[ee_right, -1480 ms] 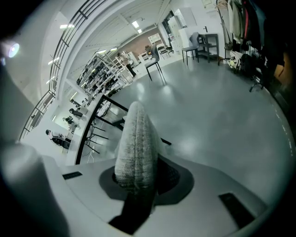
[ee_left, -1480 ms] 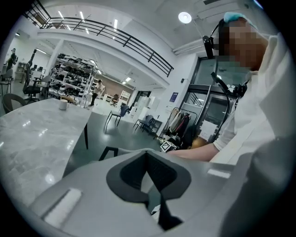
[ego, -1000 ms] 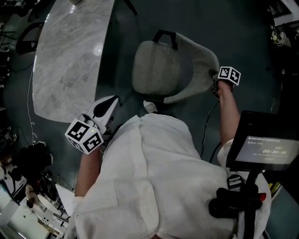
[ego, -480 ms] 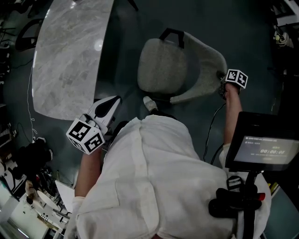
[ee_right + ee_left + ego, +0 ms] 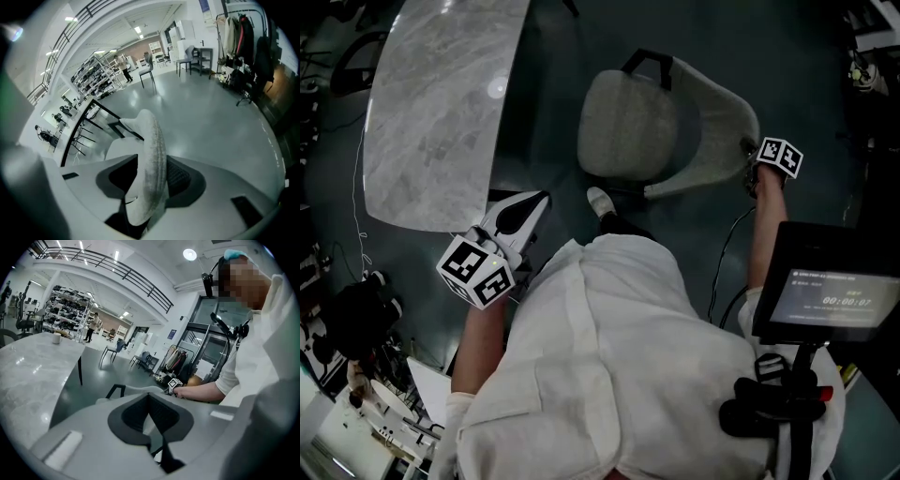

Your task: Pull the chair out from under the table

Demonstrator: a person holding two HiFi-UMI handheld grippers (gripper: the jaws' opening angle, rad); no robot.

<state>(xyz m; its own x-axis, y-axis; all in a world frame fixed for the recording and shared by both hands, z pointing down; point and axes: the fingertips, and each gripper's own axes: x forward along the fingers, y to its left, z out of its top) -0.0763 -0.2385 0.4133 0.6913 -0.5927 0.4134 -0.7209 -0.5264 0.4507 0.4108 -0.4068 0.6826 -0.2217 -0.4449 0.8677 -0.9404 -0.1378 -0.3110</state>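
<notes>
The grey upholstered chair [image 5: 628,127] with a black handle stands on the floor, clear of the marble table [image 5: 441,103] at the left. My right gripper [image 5: 752,161] is at the right end of the chair's curved backrest [image 5: 717,108]. In the right gripper view the backrest edge [image 5: 151,150] stands between the jaws of the right gripper [image 5: 150,176]. Those jaws have just been opening, and a dark gap shows at the left pad. My left gripper [image 5: 536,202] hovers near the table's near corner with nothing in it. Its jaws meet at the tips in the left gripper view [image 5: 149,397].
A screen on a black stand [image 5: 834,295] rises at the right, with a cable [image 5: 722,244] on the floor beside it. The person's shoe [image 5: 600,202] is just in front of the chair. Equipment clutter [image 5: 356,328] fills the lower left.
The chair has slid to the right, away from the table, together with my right gripper at its backrest. My left gripper has shifted slightly forward.
</notes>
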